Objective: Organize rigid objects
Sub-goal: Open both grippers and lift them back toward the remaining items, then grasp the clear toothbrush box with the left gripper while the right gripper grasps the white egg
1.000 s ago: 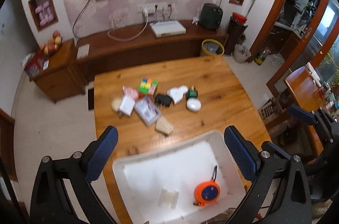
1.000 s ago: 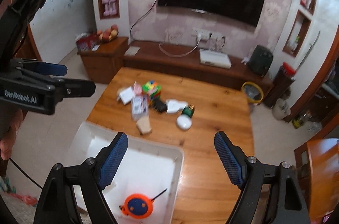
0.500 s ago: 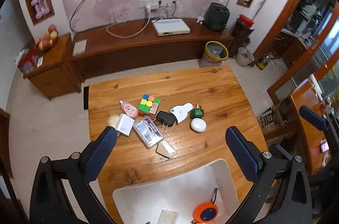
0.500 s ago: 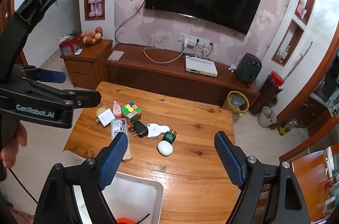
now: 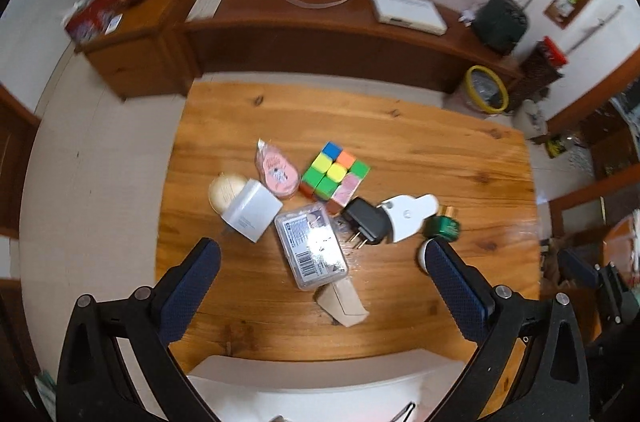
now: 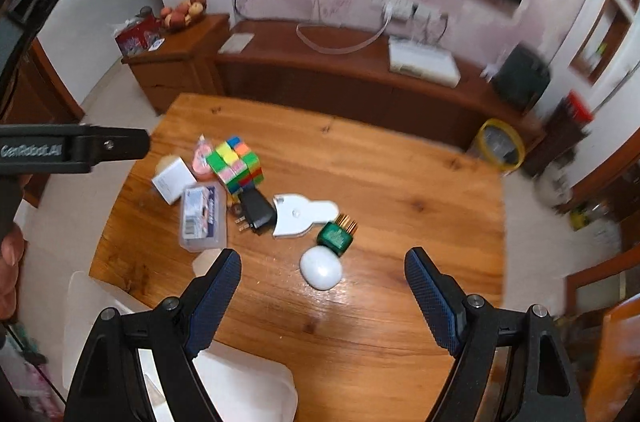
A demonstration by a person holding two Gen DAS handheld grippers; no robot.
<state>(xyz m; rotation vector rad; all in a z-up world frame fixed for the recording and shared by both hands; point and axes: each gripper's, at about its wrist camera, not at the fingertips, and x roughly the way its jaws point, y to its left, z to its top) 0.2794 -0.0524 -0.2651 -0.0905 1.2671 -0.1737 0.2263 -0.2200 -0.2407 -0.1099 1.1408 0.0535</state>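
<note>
Left gripper: jaws were spread wide, nothing between them; it hung above the surface, tilted downward
Left fingers: blue textured pads faced inward on black linkage arms, both free of contact
Left gripper, from right wrist view: black body reached in from the left edge, level, with white lettering on its side
Left hand: partly visible at the frame's left edge, below the gripper body
Right gripper: jaws were wide apart and empty, raised, angled downward
Right fingers: blue pads showed clear, touching nothing
</note>
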